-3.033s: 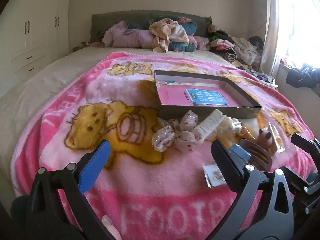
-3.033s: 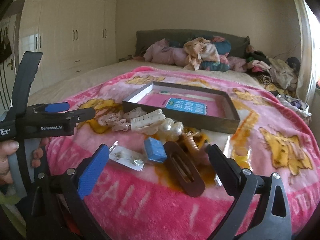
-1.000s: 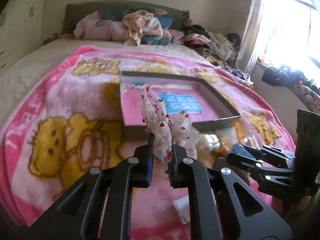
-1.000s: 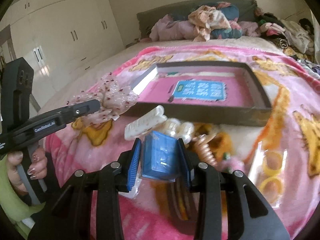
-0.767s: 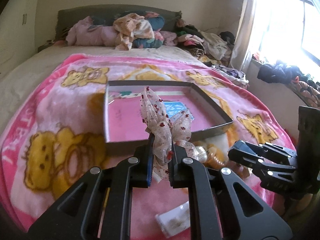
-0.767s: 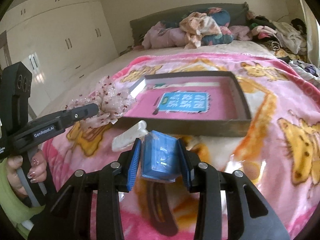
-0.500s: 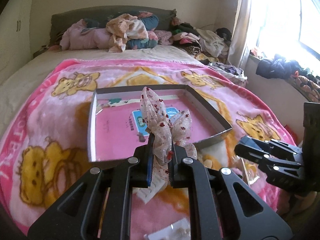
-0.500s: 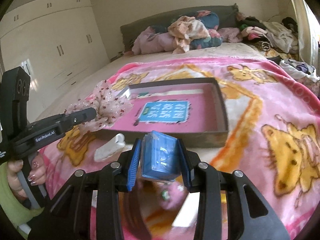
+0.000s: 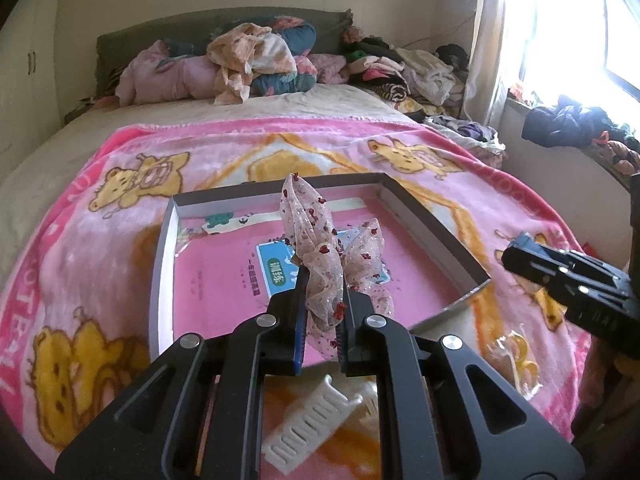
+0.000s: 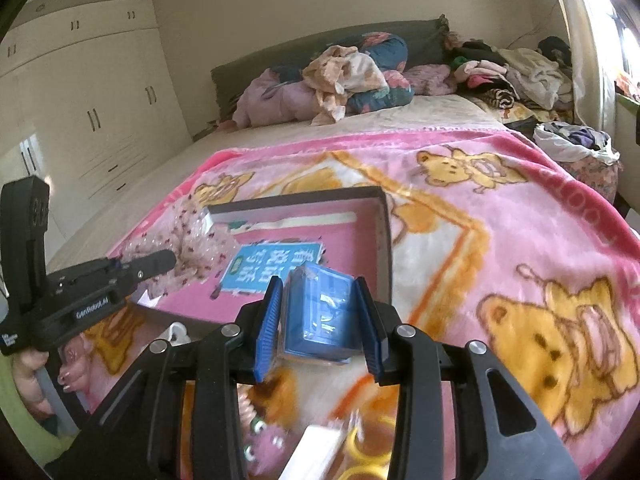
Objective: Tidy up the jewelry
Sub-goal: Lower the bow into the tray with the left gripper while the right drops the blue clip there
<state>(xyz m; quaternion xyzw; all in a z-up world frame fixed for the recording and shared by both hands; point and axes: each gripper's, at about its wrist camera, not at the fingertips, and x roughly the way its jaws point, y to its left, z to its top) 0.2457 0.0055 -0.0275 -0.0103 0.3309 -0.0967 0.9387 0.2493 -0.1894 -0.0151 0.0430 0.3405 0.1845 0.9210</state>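
Sheer organza, limp and featherlight, makes up the hair bow; the left gripper has its fingers clamped on the bow's bunched middle, loops flopping above the shallow box on the bed's pink blanket. The small blue box, stiff and likely slick in its wrapping, sits squeezed across its flat sides between the right gripper fingers, over the shallow box's near corner.

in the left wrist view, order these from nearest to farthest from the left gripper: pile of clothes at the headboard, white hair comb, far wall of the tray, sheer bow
1. sheer bow: pinched between the fingers of the left gripper.
2. white hair comb: on the blanket just below the gripper.
3. far wall of the tray: beyond the bow, mid-bed.
4. pile of clothes: against the headboard, at the back.
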